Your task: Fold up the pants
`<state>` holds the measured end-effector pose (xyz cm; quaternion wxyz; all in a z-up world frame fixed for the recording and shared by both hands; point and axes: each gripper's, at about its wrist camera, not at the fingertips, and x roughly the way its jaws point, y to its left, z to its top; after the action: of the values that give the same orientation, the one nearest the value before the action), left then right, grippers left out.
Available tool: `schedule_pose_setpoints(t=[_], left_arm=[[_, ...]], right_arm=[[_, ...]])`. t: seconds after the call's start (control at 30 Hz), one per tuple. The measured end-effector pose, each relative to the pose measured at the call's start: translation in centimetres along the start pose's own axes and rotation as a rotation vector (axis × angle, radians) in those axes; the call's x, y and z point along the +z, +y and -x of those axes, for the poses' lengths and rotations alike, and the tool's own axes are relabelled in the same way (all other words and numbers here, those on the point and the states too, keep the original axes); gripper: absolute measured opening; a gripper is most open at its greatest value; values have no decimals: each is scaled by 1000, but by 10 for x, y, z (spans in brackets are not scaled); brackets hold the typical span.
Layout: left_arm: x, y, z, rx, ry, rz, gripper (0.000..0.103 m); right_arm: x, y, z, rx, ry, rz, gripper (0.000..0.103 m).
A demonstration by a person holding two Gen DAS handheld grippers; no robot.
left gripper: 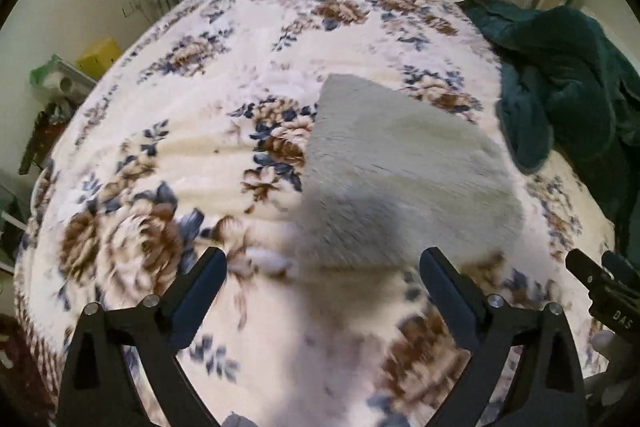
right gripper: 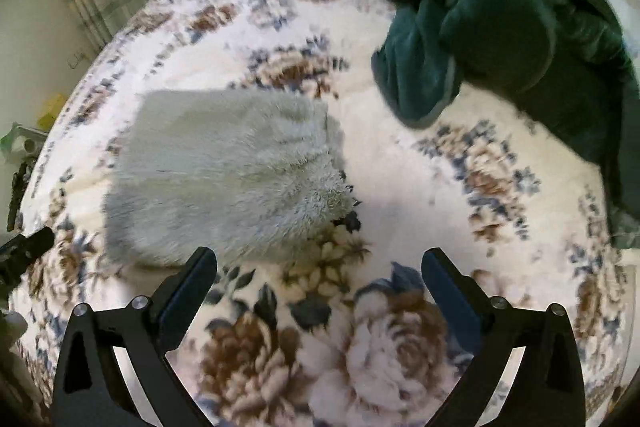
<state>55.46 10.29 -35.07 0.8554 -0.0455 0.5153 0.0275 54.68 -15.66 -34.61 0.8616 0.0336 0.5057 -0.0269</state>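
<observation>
Hovering with both grippers' fingers [left gripper: 208, 267] spread empty, you risk snagging the folded fluffy grey pants [right gripper: 228, 171] on the floral bed blanket [right gripper: 400, 163], undoing the fold.

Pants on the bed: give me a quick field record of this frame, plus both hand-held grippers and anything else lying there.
pants: pale grey fluffy pants, folded into a compact block, lying flat on the blanket
surface: floral blanket covering the bed
left hand-held gripper: open, nothing between the fingers, above the blanket, clear of the pants
right hand-held gripper: open, empty, also clear of the pants
other cloth: dark green garment, crumpled at the far right of the bed, apart from the pants
image quality: motion blur in both views
</observation>
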Motion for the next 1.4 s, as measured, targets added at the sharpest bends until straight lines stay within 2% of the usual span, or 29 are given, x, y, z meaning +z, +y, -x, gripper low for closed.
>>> schedule_pose_setpoints(t=[0.13, 0.3, 0.53, 0.7, 0.87, 1.13, 1.3, 1.4], left_arm=[[-13, -21, 66, -18, -31, 5, 99], [-34, -46, 157, -1, -98, -29, 99], [-60, -63, 276, 1, -182, -53, 99], [-81, -66, 354, -5, -248, -67, 99], [-98, -58, 409, 0, -289, -65, 99], [-120, -52, 454, 19, -330, -70, 99], [-126, -51, 463, 26, -349, -64, 99], [-128, -52, 465, 33, -358, -66, 103]], right_arm=[[-14, -15, 80, -7, -40, 13, 103], [-28, -36, 176, -6, -101, 22, 103], [-52, -60, 337, 5, -219, 41, 103], [-74, -64, 430, 33, -280, 65, 103], [-97, -62, 509, 57, -329, 87, 103], [-123, -58, 574, 100, -358, 85, 103], [-131, -55, 593, 112, -362, 84, 103], [-133, -53, 597, 100, -360, 77, 103]])
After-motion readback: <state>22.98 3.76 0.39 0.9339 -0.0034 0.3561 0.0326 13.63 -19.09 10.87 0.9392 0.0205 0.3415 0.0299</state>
